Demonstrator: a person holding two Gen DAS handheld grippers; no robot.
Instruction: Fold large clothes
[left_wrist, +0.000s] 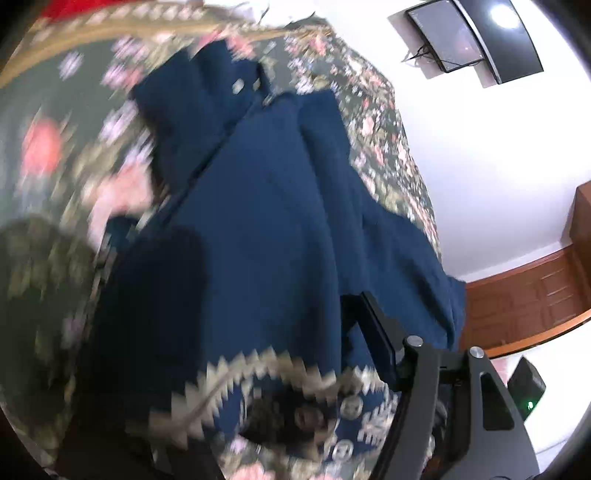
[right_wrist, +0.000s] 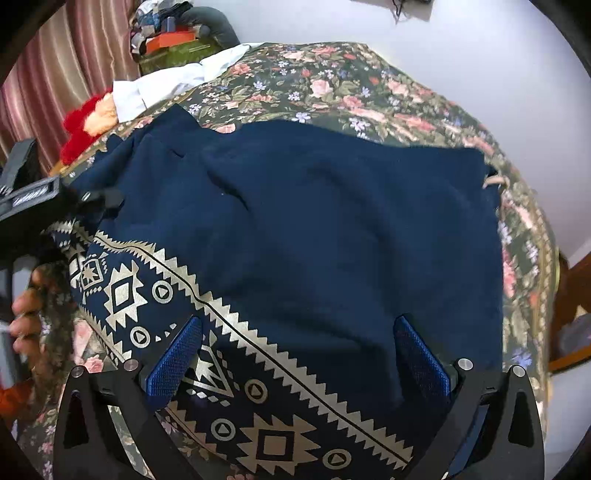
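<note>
My right tool (right_wrist: 295, 354), fingers spread wide, hovers over the navy patterned garment (right_wrist: 314, 229) on the floral bed (right_wrist: 369, 85). Left tool (left_wrist: 369, 343): state unclear. Risk: pinching one layer only, dragging the gold-printed hem (right_wrist: 229, 325) askew.

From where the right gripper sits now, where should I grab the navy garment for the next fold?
Take the navy garment at its patterned hem band, coming in low from the near edge. That border lies flat between the open fingers of the right gripper, so probably a thin, easily pinched edge.
</note>
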